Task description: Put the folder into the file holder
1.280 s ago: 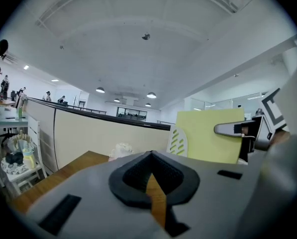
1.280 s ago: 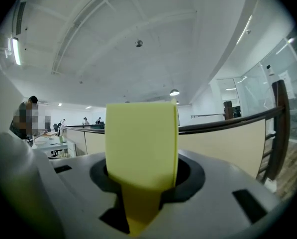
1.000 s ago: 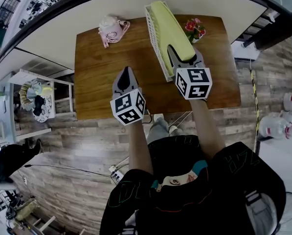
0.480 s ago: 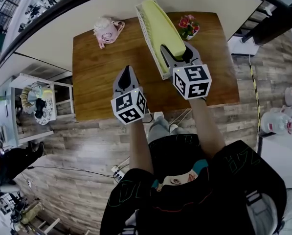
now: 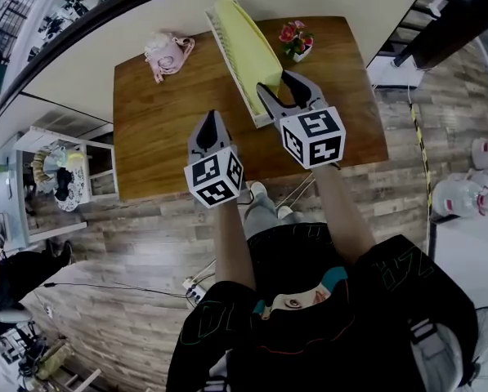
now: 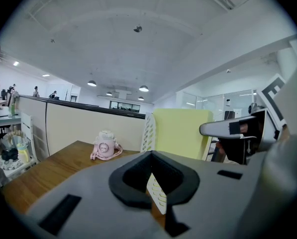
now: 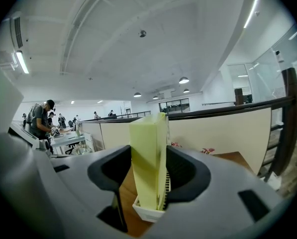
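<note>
Ahead of the right tongs [image 5: 279, 84], the folder [image 5: 242, 35] stands inside its holder [image 5: 258, 119].

- The folder [image 5: 245, 39] is pale yellow and plain, slim when seen end-on. It stands upright on its long edge inside the file holder [image 5: 257, 119] and rises well above the holder's low end wall. It fills most of the holder's length.
- The file holder is white plastic, long and narrow, with a slotted side wall [image 6: 148, 131]. It sits flat on the right half of the wooden tabletop [image 5: 166, 121], set at a slant. Its far end is close to the tabletop's far edge, and its near end lies about midway towards the near edge.
</note>
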Available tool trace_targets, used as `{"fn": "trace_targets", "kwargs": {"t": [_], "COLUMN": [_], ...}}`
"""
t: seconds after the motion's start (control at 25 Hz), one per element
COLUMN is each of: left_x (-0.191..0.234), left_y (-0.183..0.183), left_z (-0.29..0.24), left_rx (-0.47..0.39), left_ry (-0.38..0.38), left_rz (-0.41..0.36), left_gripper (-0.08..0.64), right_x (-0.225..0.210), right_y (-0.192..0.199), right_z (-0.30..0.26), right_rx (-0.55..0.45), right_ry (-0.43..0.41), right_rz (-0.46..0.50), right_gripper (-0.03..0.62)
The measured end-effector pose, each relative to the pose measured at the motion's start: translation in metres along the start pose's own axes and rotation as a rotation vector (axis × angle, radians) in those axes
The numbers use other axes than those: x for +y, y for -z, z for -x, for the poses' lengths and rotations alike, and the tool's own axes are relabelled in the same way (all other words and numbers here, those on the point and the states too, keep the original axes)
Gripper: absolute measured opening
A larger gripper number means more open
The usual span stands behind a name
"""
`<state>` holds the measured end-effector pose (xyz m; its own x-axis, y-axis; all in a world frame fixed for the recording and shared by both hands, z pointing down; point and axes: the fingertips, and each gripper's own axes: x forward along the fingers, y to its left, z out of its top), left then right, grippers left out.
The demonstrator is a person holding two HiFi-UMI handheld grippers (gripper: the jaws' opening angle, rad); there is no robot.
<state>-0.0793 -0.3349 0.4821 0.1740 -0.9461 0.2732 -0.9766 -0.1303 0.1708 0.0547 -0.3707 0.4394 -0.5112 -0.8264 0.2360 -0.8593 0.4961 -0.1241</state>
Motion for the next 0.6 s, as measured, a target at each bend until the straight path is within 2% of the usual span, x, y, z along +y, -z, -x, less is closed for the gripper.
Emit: {"fn": "trace_targets", "kwargs": {"t": [0.24, 0.44, 0.56, 0.6], "left_x": [-0.021, -0.041, -0.052, -0.057], "left_y": [0.006, 0.008, 0.004, 0.003], "left_z": [0.015, 0.023, 0.027, 0.029], "left_rx": [-0.015, -0.031, -0.061, -0.074], "left_ry": [0.011, 0.032, 0.042, 0.047], "left_rz": [0.003, 0.002, -0.001, -0.003], "left_gripper": [0.000, 0.000, 0.000, 0.000], "right_x": [-0.007, -0.020, -0.028, -0.030], "right_y": [0.005, 0.005, 0.006, 0.007], "right_z": [0.032, 0.058, 0.073, 0.079], "right_rx": [-0.004, -0.022, -0.025, -0.025], "right_ry": [0.010, 0.047, 0.072, 0.064], "right_rz": [0.005, 0.011, 0.017, 0.017], "right_gripper": [0.200, 0.098, 0.010, 0.003]}}
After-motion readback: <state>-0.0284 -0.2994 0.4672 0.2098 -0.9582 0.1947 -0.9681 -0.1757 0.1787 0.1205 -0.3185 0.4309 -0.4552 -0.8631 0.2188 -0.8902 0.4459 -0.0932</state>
